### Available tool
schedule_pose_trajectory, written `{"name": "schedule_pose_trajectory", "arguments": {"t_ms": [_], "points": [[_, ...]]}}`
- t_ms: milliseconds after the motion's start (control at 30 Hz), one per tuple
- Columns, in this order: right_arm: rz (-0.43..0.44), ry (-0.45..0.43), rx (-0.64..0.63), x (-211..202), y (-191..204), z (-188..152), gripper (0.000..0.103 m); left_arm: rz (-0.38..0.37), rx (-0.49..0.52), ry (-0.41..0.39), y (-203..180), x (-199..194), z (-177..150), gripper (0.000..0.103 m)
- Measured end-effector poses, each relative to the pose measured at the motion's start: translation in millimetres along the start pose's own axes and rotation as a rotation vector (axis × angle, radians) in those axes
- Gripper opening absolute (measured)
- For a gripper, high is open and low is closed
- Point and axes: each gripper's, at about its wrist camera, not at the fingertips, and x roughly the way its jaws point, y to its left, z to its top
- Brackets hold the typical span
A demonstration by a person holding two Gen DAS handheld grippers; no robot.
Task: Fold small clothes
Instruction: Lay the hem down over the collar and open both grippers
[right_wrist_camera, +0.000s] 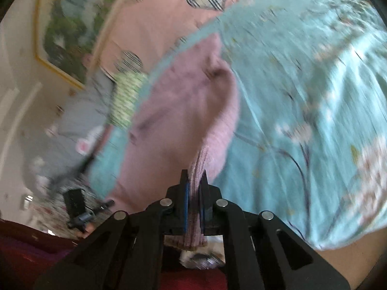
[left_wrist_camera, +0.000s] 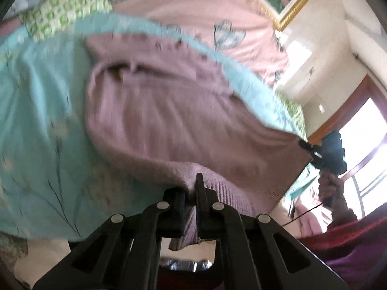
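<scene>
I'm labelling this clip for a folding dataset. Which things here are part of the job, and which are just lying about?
Part of the job:
- pink knit garment
- left gripper, jaws shut on its edge
- right gripper, jaws shut on its ribbed hem

Just lying about:
- teal flowered bedspread
- pink heart-print sheet
- green patterned cloth
- gold-framed picture

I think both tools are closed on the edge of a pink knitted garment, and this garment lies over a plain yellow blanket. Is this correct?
Not quite. Both the left tool and the right tool are closed on the edge of the pink knitted garment, but the blanket under it is turquoise with a flower pattern, not plain yellow. The right wrist view shows this most clearly.
</scene>
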Motion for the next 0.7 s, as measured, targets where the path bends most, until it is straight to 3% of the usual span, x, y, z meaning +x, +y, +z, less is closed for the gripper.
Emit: {"name": "schedule_pose_trajectory", "arguments": {"t_ms": [167,300,533,700], "points": [[0.105,-0.086,-0.014,17,15,45,0.007,-0.014,0.004,-0.124,3,-16,53,0.004],[0.140,-0.122,-0.039,47,33,87,0.007,0.033,0.037,-0.197,10,-11,101,0.004],[0.102,-0.137,-0.030,123,39,171,0.007,0.101,0.000,-0.270,51,18,187,0.004],[0.044,-0.128,0.001,181,28,220,0.007,0.147,-0.043,-0.264,88,52,229,0.004]]}}
